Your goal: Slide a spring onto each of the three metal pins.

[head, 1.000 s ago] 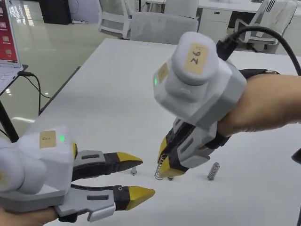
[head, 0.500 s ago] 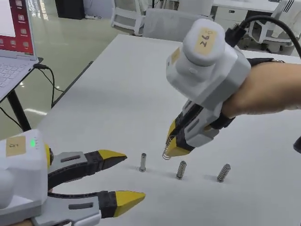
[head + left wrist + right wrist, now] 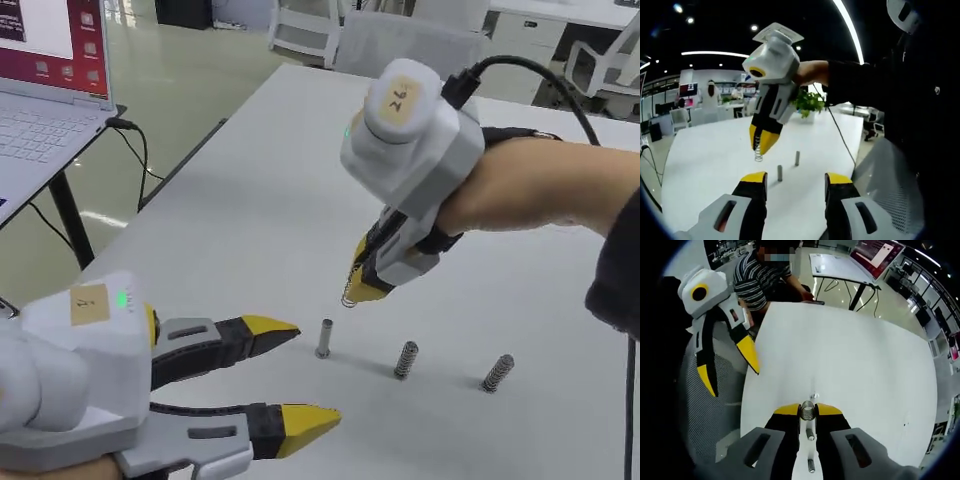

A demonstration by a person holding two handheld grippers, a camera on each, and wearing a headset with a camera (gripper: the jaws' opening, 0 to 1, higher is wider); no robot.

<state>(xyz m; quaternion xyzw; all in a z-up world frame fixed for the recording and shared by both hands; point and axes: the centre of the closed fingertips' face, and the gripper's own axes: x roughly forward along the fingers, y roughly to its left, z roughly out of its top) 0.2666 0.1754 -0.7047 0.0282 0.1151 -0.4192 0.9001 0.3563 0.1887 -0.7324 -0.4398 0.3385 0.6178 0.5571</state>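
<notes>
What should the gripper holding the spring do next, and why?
Probably lower the right gripper and nudge it sideways so its spring slips over the bare pin. The spring hangs above that pin, slightly off to one side, and the other two pins already wear springs.

Bright, even overhead light. Faint soft shadows on white table [image 3: 250, 200]. Glare on glossy floor [image 3: 190, 90]. Ceiling strip lights [image 3: 715, 52] blown out. Fisheye bending toward edges. Left gripper [image 3: 315, 373] slightly soft up close.
</notes>
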